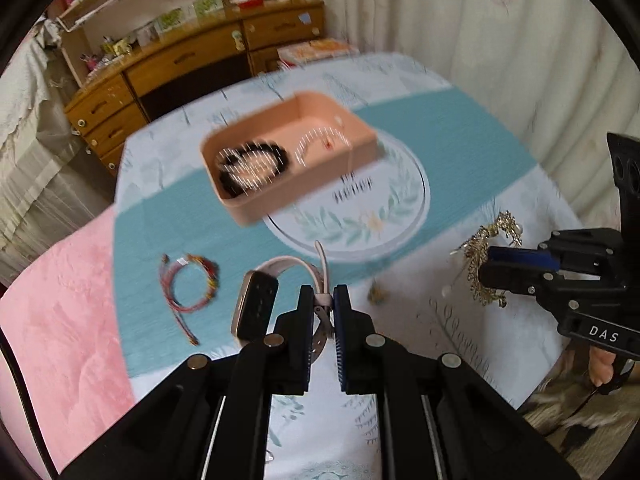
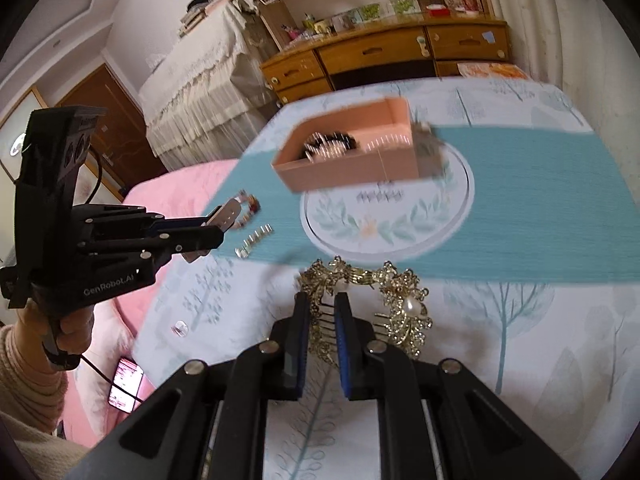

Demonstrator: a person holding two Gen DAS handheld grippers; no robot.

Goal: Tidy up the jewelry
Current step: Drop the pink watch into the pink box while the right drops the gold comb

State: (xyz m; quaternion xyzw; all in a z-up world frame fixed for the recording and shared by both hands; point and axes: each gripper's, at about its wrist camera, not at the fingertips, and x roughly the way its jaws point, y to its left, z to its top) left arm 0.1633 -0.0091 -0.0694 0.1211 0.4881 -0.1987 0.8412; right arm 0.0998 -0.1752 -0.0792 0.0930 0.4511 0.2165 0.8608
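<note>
A red cord bracelet point(image 1: 188, 284) is left lying on the bed cover point(image 1: 160, 320). Beside it, the watch point(image 1: 256, 308) is held by its strap, on which the left gripper point(image 1: 323, 304) jaws are clamped. The pink box point(image 1: 248, 208), beyond, should be approached high enough that its rim is cleared. At right, the gold comb point(image 2: 360, 304) is pinched in the right gripper point(image 2: 323, 312) and should be kept level.
</note>
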